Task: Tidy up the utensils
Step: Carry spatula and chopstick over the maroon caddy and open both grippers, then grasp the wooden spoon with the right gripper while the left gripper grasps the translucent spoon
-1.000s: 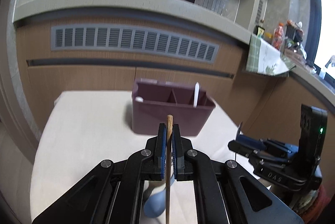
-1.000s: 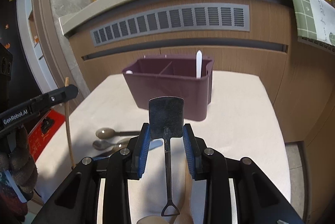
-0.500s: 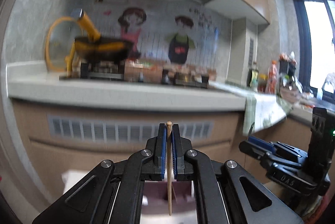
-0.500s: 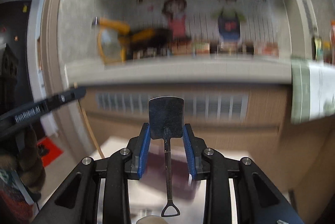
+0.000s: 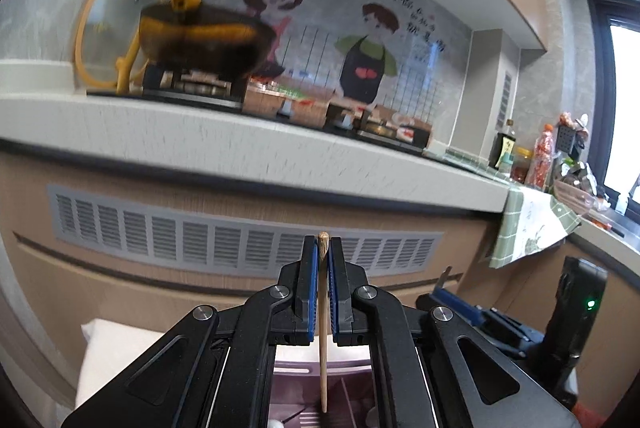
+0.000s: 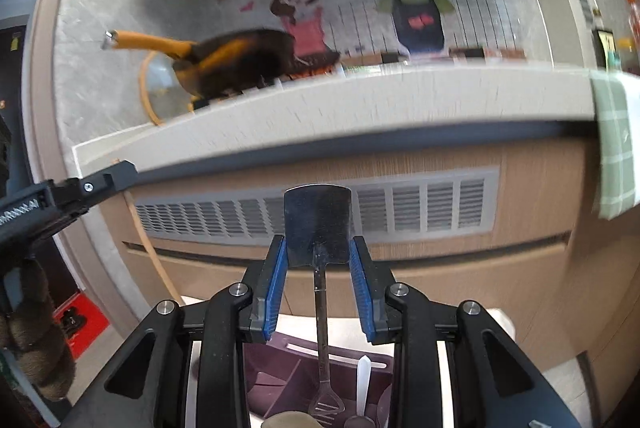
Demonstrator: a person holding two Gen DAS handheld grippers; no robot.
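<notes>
Chopstick [image 5: 322, 324] pinched upright in left gripper [image 5: 323, 268] jaws, lower tip hanging over purple caddy [image 5: 352, 402] compartment. Small spatula [image 6: 319, 228] clamped by blade in right gripper [image 6: 319, 260] jaws, handle hanging straight down into caddy [image 6: 280, 384]. Both axes vertical, caddy directly below.

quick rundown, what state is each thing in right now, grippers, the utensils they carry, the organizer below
left gripper: shut on the chopstick
chopstick: upright, hanging over the organizer
right gripper: shut on the shovel spoon's blade
shovel spoon: blade up, handle hanging toward the organizer
organizer: open-topped, divided, on the table, a white utensil standing in it
</notes>
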